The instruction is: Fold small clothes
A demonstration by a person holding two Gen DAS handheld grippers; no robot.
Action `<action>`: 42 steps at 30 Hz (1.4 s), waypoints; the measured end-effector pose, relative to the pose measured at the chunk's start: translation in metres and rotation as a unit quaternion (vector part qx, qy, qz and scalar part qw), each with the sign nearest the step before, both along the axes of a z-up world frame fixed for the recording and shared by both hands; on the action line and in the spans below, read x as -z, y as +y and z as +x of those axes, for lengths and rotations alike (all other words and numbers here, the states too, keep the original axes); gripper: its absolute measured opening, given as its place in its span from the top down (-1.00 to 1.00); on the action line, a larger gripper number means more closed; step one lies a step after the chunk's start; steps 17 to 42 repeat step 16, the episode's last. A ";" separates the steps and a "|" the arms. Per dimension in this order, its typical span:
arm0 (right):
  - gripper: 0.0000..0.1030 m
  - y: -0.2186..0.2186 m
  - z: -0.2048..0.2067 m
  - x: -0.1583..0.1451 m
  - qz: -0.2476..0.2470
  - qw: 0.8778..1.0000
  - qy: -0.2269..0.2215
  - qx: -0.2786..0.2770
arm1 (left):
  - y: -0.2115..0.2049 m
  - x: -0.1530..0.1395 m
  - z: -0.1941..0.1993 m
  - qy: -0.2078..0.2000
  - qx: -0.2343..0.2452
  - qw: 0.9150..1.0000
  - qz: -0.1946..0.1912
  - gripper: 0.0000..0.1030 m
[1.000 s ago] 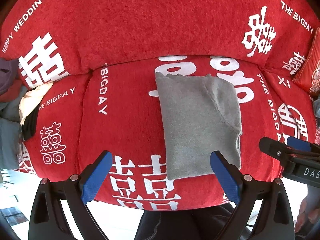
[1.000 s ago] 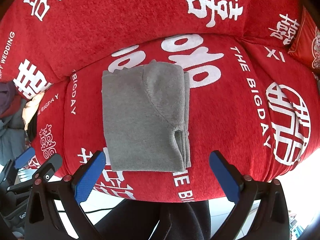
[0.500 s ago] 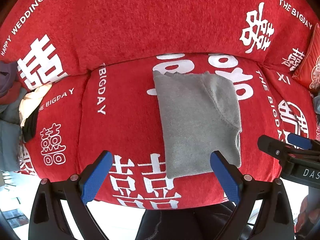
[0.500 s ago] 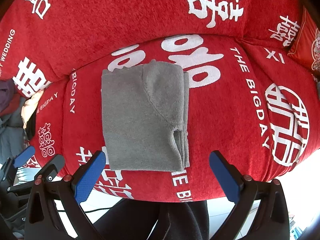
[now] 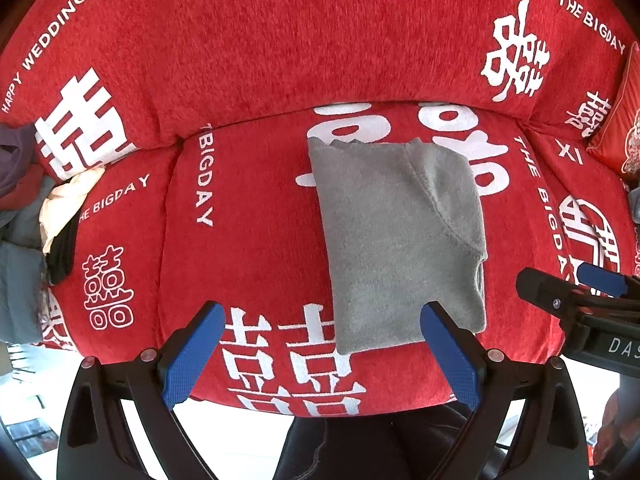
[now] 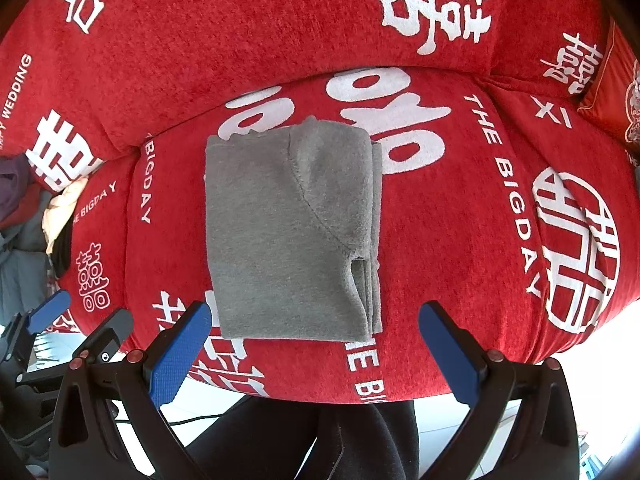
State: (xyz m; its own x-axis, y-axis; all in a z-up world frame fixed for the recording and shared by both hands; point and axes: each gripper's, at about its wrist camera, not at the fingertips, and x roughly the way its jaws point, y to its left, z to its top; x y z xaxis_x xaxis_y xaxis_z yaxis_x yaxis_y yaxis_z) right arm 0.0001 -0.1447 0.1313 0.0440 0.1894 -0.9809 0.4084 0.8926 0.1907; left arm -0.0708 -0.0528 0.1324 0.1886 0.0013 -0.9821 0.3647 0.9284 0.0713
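Note:
A grey fleece garment (image 5: 400, 240) lies folded into a neat rectangle on the red sofa seat (image 5: 248, 248); the right wrist view shows the grey fleece garment (image 6: 292, 232) with its layered edges stacked on the right side. My left gripper (image 5: 320, 352) hovers open near the seat's front edge, its right blue pad (image 5: 448, 352) over the garment's near corner. My right gripper (image 6: 316, 352) is open too, held just in front of the garment's near edge. Neither touches the cloth. Each gripper also shows at the edge of the other's view.
The sofa has a red cover with white lettering, and a tall backrest (image 5: 280, 40) behind the seat. A pile of other clothes (image 5: 36, 220) lies at the left end. A red cushion (image 5: 616, 120) sits at the right. The person's dark trousers (image 6: 320, 440) are below the seat.
Both grippers have drifted slightly, so the garment sits a little differently in each view. The garment itself has not moved, and both grippers stay open.

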 end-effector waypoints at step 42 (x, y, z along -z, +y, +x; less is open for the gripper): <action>-1.00 -0.008 -0.006 0.004 -0.001 1.000 0.006 0.008 | -0.003 -0.005 -0.005 -0.012 0.015 1.000 -0.018 -0.91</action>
